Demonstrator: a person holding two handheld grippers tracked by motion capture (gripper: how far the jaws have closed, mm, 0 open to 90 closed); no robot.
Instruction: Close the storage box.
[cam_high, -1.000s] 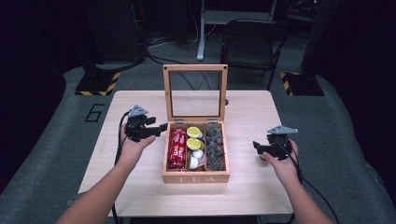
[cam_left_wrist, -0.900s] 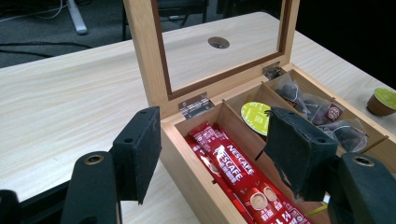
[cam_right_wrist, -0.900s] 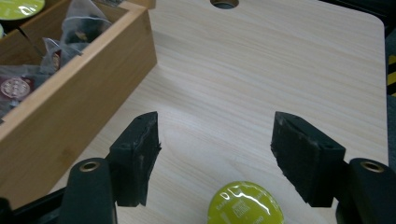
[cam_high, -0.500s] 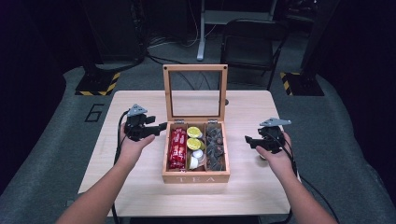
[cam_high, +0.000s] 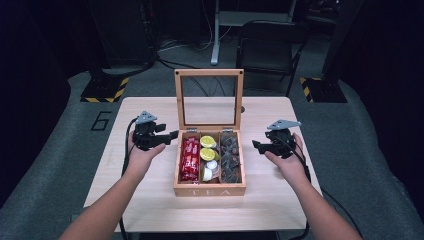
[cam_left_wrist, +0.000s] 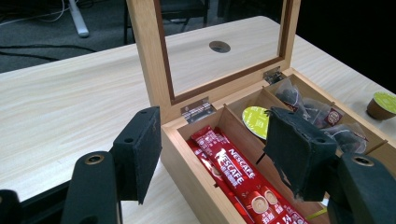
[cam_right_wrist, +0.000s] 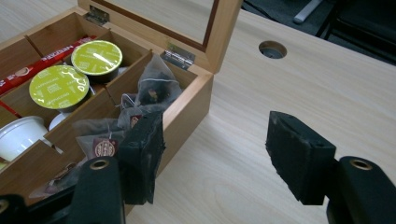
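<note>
A wooden tea box (cam_high: 210, 190) stands mid-table with its glass lid (cam_high: 209, 74) upright. Red Nescafe sachets (cam_high: 190, 159) fill its left compartment, green-topped capsules (cam_high: 207, 147) and white cups the middle one, tea bags (cam_high: 231, 157) the right one. My left gripper (cam_high: 172, 135) hovers open just left of the box; in the left gripper view (cam_left_wrist: 217, 158) its jaws straddle the box's near wall above the sachets (cam_left_wrist: 233, 170), touching nothing. My right gripper (cam_high: 256, 146) hangs open right of the box; its jaws (cam_right_wrist: 219, 158) have just been closing, and nothing is between them.
A green-topped capsule (cam_left_wrist: 383, 105) sits on the table beyond the box's far wall. The tabletop (cam_high: 150, 200) has a cable hole (cam_right_wrist: 272, 49) behind the lid. A chair (cam_high: 270, 45) and stand legs are behind the table.
My right gripper has risen and moved left toward the box. Its jaws have narrowed a little. The left gripper has stayed put.
</note>
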